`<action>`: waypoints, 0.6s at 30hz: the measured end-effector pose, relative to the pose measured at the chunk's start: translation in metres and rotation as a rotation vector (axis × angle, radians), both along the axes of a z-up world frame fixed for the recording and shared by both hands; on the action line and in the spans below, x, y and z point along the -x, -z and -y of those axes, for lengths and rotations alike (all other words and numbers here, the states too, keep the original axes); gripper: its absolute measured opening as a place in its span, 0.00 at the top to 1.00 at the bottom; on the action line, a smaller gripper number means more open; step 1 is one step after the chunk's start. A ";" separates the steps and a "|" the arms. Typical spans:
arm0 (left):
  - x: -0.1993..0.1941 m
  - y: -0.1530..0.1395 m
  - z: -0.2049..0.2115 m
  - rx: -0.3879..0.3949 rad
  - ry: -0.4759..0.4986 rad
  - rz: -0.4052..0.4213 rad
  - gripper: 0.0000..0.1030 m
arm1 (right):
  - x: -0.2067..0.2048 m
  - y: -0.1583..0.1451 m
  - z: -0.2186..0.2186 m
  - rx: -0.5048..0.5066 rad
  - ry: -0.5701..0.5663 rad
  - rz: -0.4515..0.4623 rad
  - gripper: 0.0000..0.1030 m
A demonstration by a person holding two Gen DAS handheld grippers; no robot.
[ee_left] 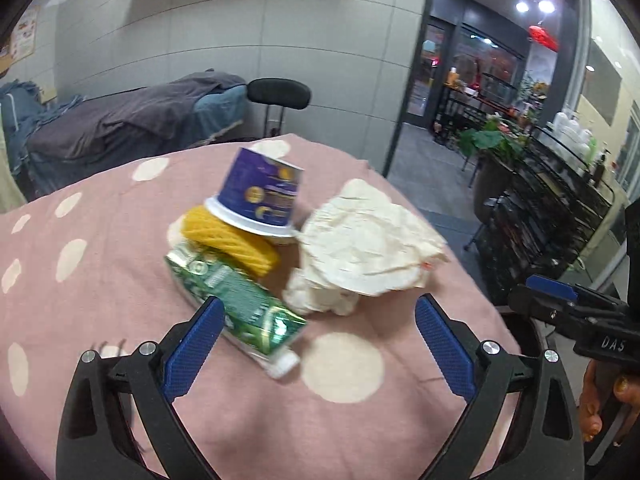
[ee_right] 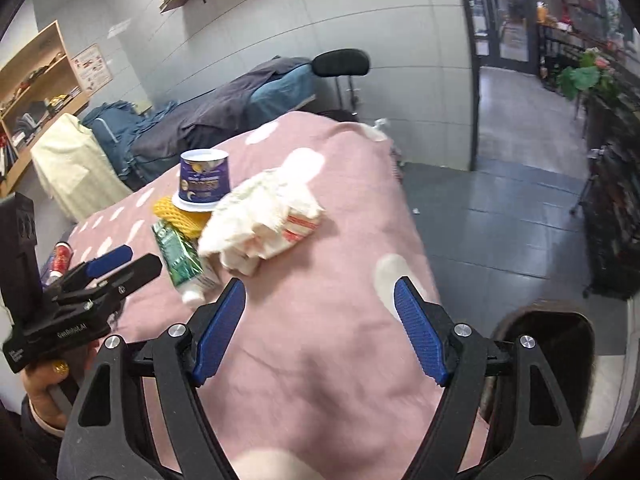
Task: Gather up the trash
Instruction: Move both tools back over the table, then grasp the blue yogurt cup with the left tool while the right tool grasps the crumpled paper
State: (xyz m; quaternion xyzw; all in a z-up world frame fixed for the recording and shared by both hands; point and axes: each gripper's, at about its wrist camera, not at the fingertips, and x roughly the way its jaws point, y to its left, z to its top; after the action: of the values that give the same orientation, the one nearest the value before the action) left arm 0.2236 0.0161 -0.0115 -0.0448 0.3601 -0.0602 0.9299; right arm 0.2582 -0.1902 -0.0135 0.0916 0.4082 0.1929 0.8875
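While overturned, blue cup (ee_left: pixel 262 196) on yellow netting (ee_left: pixel 232 246)

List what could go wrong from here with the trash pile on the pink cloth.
1. The upside-down purple cup leans on the yellow foam net, so pulling the net or the green tube first could tip it.
2. The crumpled white paper is loose and wide; the open left gripper may catch only a fold and drop bits.
3. The right gripper, also open, hovers near the table edge by the dark bin; trash nudged there could fall to the floor.
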 end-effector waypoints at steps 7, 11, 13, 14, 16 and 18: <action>-0.029 0.000 -0.029 -0.003 -0.039 -0.034 0.09 | -0.066 0.016 -0.034 -0.070 -0.061 -0.113 0.26; -0.060 0.000 -0.031 -0.012 -0.036 -0.048 0.09 | -0.084 0.022 -0.048 -0.063 -0.088 -0.140 0.26; -0.073 0.000 -0.027 -0.036 -0.026 -0.051 0.09 | -0.091 0.025 -0.053 -0.059 -0.096 -0.149 0.26; -0.079 0.000 -0.025 -0.059 -0.026 -0.049 0.08 | -0.094 0.027 -0.054 -0.064 -0.101 -0.157 0.28; -0.091 0.002 -0.018 -0.135 -0.031 -0.044 0.08 | -0.099 0.029 -0.057 -0.067 -0.106 -0.163 0.38; -0.103 0.007 -0.012 -0.204 -0.029 -0.051 0.08 | -0.100 0.030 -0.060 -0.051 -0.112 -0.162 0.45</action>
State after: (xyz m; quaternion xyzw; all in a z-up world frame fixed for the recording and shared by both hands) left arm 0.3271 0.0283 -0.0188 0.0435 0.3871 -0.0086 0.9210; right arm 0.3586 -0.1305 -0.0433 0.1065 0.4782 0.2443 0.8369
